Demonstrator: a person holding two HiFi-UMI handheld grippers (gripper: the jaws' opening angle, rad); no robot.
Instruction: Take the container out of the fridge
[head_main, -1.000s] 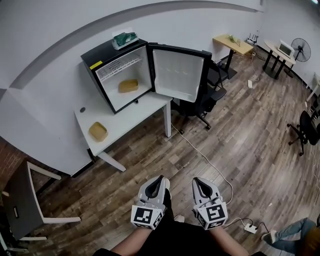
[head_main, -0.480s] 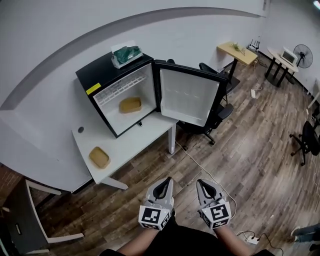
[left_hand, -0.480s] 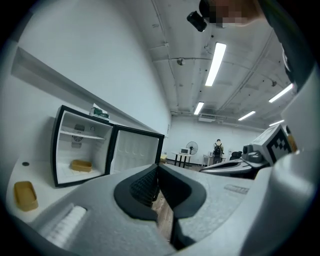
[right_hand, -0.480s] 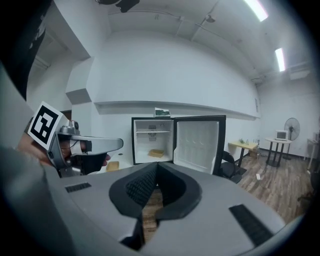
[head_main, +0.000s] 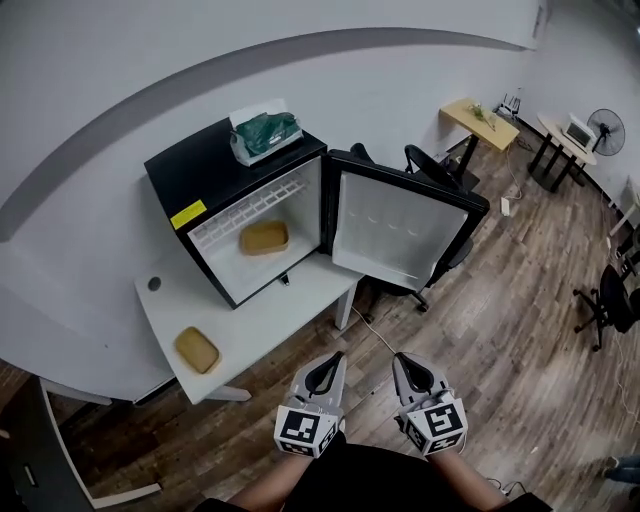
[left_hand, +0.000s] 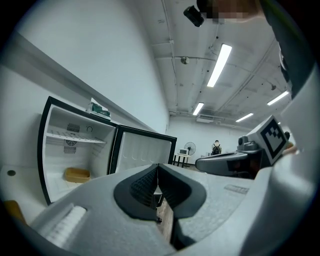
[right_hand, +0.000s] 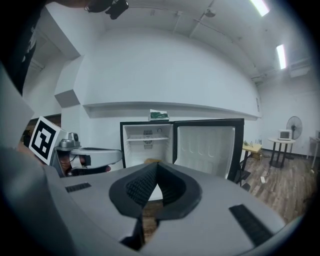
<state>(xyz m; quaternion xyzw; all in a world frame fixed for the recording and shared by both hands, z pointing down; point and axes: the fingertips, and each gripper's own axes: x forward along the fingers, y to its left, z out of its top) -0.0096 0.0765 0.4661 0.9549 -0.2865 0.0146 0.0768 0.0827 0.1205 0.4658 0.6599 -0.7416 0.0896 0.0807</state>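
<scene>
A black mini fridge (head_main: 205, 185) stands on a white table (head_main: 285, 305) with its door (head_main: 400, 230) swung wide to the right. Inside, on the fridge floor, lies a tan container (head_main: 264, 237), seen too in the left gripper view (left_hand: 76, 174). In the right gripper view the fridge (right_hand: 147, 137) shows straight ahead. My left gripper (head_main: 327, 362) and right gripper (head_main: 407, 362) hang side by side over the wooden floor, well short of the table. Both are shut and hold nothing.
A second tan container (head_main: 197, 350) lies on the table's near left part. A green-and-white box (head_main: 264, 133) rests on the fridge top. A black office chair (head_main: 430, 165) stands behind the door. Desks (head_main: 480, 113) and a fan (head_main: 606, 130) stand at far right.
The view has drawn closer to the fridge and table, which now sit lower and larger. Both grippers have stayed shut, side by side at the bottom.
</scene>
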